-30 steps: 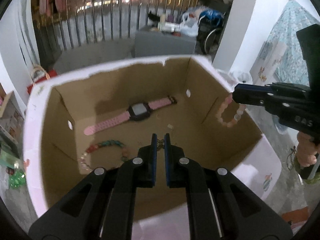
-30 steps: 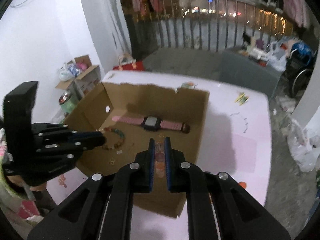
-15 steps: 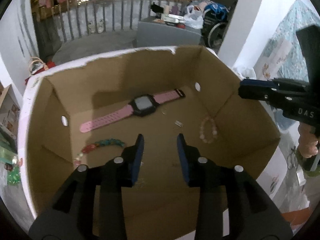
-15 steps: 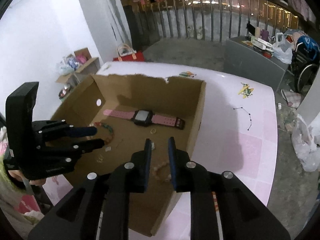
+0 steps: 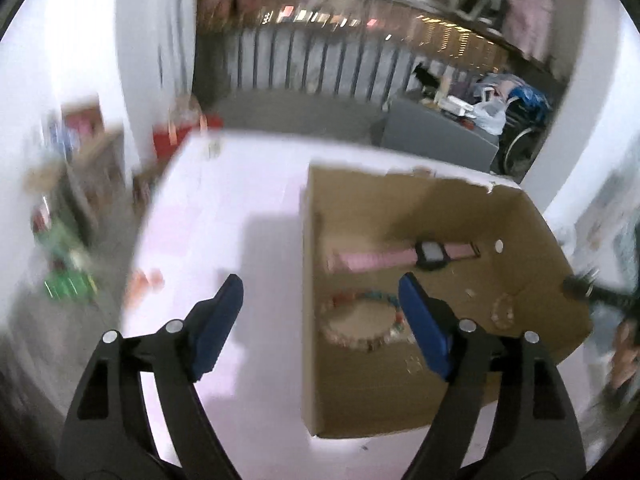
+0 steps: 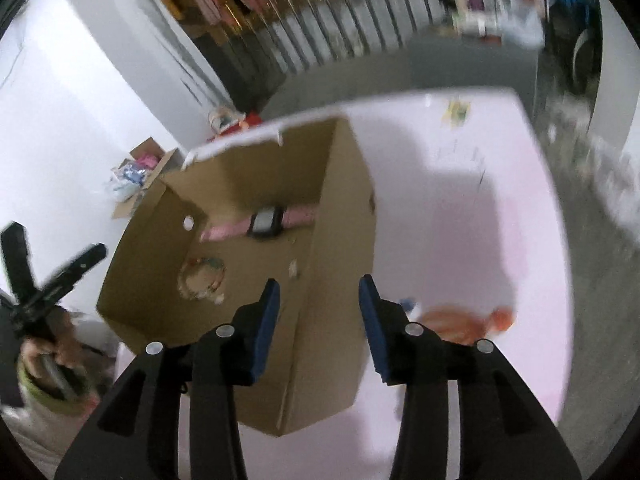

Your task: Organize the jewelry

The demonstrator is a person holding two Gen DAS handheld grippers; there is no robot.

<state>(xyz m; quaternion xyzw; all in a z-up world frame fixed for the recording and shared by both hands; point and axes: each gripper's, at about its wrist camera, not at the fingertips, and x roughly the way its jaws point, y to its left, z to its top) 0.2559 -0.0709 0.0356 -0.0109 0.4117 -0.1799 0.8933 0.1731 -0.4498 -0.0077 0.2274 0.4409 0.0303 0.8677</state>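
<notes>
An open cardboard box [image 5: 440, 392] [image 6: 340, 248] stands on the pink table. In it lie a pink watch [image 5: 430, 254] [image 6: 264, 222], a multicoloured bead bracelet [image 5: 360, 320] [image 6: 202, 276] and a pale pink bead bracelet [image 5: 504, 310]. My left gripper [image 5: 320, 292] hangs over the box's left wall; its jaws are opening and hold nothing. My right gripper [image 6: 316, 300] hangs over the box's right wall, jaws opening, with nothing held between them. Each gripper shows in the other's view, the right one [image 5: 592, 292] and the left one [image 6: 60, 276]. Both views are blurred.
A blurred orange item [image 6: 464, 324] lies on the table right of the box, another orange blur [image 5: 144, 280] to its left. A thin chain [image 6: 480, 176] and a small sticker [image 6: 458, 110] lie farther back. A hand [image 6: 52, 352] holds the left gripper. Beyond the table are railings and clutter.
Both grippers went from shut to open. The pale pink bracelet left the right gripper and now lies in the box. The left gripper swung left, the right one toward the right wall.
</notes>
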